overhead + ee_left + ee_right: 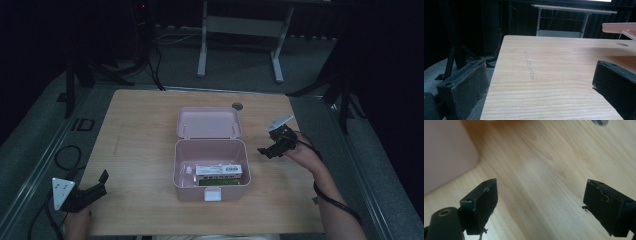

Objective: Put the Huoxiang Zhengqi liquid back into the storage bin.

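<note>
A dim room with dark curtains and grey carpet is surrounding a light wooden table (150,125), and a pale pink box (212,170) is sitting near the middle of it with its lid (209,122) lying fully open on the far side. Inside the box, a white and green carton (220,172) is lying flat along the bottom, with a small white item just to its left that is too small to make out. Well to the left of the box, near the table's front corner, the left gripper (97,186) is resting in a person's hand with its jaws spread wide apart and holding nothing; the left gripper view is showing its two black pads (461,87) framing bare wood and a faint grey streak (529,65) on the tabletop. Just to the right of the box, the right gripper (272,148) is hovering in the person's right hand (305,155), pointing toward the box, its jaws also standing well apart and empty. The right gripper view is looking down between them at the wood grain, with the pink wall of the box (446,155) at the left edge. Beyond the box, a small round hole (237,106) is showing near the table's far edge, and a white-legged table (240,30) is standing farther back.
</note>
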{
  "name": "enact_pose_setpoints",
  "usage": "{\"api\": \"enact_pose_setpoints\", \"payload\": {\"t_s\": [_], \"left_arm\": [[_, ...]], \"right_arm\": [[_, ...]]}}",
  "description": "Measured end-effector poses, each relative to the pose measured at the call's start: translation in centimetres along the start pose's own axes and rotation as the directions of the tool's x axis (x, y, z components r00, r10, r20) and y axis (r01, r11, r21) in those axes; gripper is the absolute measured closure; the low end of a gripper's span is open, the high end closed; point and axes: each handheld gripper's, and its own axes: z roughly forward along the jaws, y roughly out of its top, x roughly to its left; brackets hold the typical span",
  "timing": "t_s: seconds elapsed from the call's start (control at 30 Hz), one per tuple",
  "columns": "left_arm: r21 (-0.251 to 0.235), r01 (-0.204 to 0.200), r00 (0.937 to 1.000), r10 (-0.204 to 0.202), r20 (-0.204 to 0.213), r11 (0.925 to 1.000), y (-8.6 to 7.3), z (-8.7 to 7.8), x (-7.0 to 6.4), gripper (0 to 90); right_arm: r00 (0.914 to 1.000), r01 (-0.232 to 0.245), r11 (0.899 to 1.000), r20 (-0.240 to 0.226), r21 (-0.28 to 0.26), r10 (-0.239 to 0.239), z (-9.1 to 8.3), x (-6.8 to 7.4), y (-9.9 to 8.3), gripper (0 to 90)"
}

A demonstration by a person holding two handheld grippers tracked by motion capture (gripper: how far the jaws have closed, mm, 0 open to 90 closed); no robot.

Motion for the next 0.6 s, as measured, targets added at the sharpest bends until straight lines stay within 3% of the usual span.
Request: {"api": "enact_pose_setpoints", "payload": {"t_s": [0.1,0.3,0.6], "left_arm": [[0.001,-0.001,1.0,0.001,0.0,1.0,0.0,0.0,0.0,0.2],[0.002,-0.002,1.0,0.002,-0.001,1.0,0.0,0.0,0.0,0.2],[0.001,-0.001,1.0,0.001,0.0,1.0,0.0,0.0,0.0,0.2]], "right_arm": [[0.9989,-0.033,0.999,0.033,-0.011,0.034,1.2,-0.1,-1.8,11.4],[0.9904,-0.124,0.99,0.054,-0.061,0.128,2.5,-0.3,-5.0,11.4],[0.9584,-0.244,0.961,0.118,-0.131,0.26,3.3,-0.5,-8.3,11.4]]}}
